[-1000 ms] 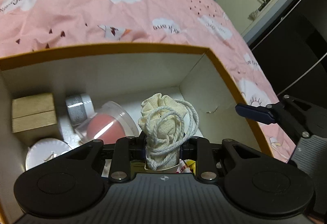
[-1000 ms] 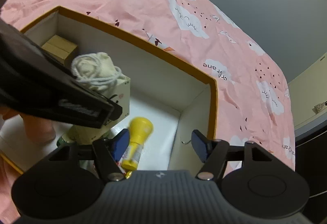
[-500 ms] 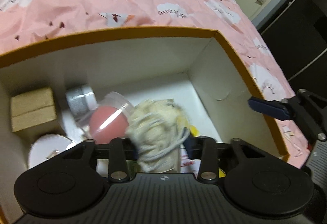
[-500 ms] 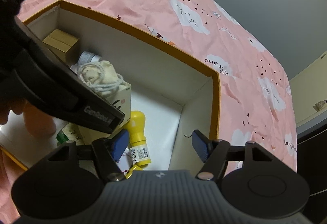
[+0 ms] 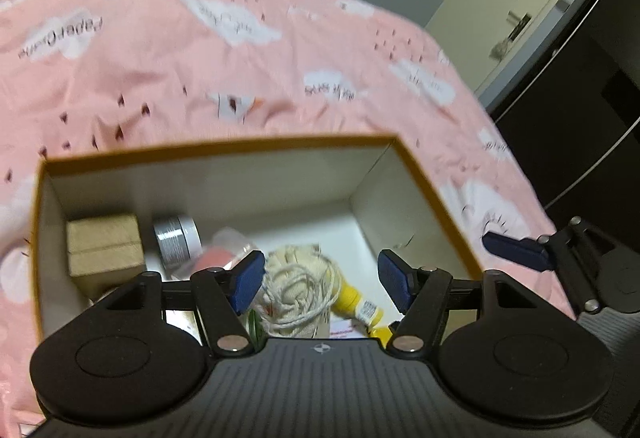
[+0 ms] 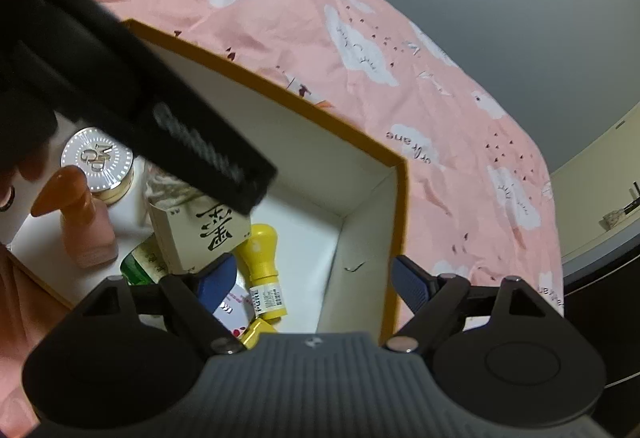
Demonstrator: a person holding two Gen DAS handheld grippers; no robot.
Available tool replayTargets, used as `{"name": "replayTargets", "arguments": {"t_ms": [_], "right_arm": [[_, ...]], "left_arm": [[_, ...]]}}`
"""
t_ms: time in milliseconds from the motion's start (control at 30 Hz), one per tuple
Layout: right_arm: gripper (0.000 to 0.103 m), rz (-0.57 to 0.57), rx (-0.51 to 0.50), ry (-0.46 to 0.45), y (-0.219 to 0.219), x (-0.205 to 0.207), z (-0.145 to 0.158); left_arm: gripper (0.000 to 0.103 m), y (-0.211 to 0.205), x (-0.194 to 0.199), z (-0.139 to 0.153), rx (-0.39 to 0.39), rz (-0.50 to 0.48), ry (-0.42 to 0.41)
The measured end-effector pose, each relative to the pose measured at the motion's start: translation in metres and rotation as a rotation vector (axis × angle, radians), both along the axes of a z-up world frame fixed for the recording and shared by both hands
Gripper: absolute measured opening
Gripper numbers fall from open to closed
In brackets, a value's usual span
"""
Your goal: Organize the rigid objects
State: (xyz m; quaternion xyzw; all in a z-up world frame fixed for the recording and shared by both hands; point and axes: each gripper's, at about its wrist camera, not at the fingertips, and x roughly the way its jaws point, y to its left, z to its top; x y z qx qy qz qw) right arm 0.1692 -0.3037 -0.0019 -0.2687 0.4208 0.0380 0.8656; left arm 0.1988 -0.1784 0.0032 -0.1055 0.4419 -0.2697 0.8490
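Observation:
An orange-rimmed box [image 5: 224, 145] with white walls lies on a pink bedspread. Inside it stands a cream cloth bag wound with string [image 5: 298, 284], on top of a cream carton with black characters [image 6: 204, 230]. My left gripper [image 5: 320, 284] hovers above the bag, its jaws opening. The bag shows between the blue pads [image 5: 248, 286], which stand apart from it. A yellow bottle [image 6: 264, 258] lies beside the carton. My right gripper [image 6: 314, 280] is also opening, straddling the box's right wall [image 6: 360, 258] and gripping nothing.
Also in the box are a wooden block [image 5: 104, 250], a silver tin [image 5: 176, 238], a pink ball in a clear cup [image 5: 224, 256], a round compact [image 6: 96, 158], an orange-capped pink bottle [image 6: 86, 230] and a green pack [image 6: 138, 264]. Dark cabinets [image 5: 592, 98] stand to the right.
My left gripper has let go of the cloth bag, spread its jaws and lifted away from the box. The right gripper's jaws have widened a little in place.

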Motion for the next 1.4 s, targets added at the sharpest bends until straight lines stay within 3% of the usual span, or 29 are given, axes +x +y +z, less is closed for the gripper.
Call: {"name": "replayTargets", "arguments": {"t_ms": [67,267,567,700,867,967,1067,1400], "right_arm": [[0.085,-0.006,0.007,-0.014,0.001,-0.004,0.006],[0.090,-0.029,0.099,-0.075,0.008,-0.021,0.035],[0.099,-0.021,0.242,-0.250,0.038,-0.069,0.074],[0.100,-0.055,0.344,-0.320,0.050,-0.089,0.083],[0.100,-0.098,0.428,-0.415,0.071,-0.119,0.083],[0.100,-0.123,0.481,-0.451,0.087,-0.140,0.078],[0.100,-0.134,0.499,-0.469,0.101,-0.153,0.068],[0.100,-0.207,0.432,-0.428,0.123,-0.178,0.027]], "left_arm": [[0.076,0.006,-0.007,0.011,-0.004,0.003,-0.044],[0.079,0.026,-0.045,0.051,0.015,0.013,-0.285],[0.079,0.074,-0.107,0.090,0.085,0.166,-0.589],[0.079,0.096,-0.134,0.096,0.132,0.223,-0.674],[0.079,0.123,-0.162,0.092,0.182,0.287,-0.706],[0.091,0.141,-0.182,0.084,0.212,0.288,-0.722],[0.094,0.152,-0.195,0.073,0.290,0.282,-0.721],[0.095,0.182,-0.202,0.030,0.321,0.469,-0.477]]}}
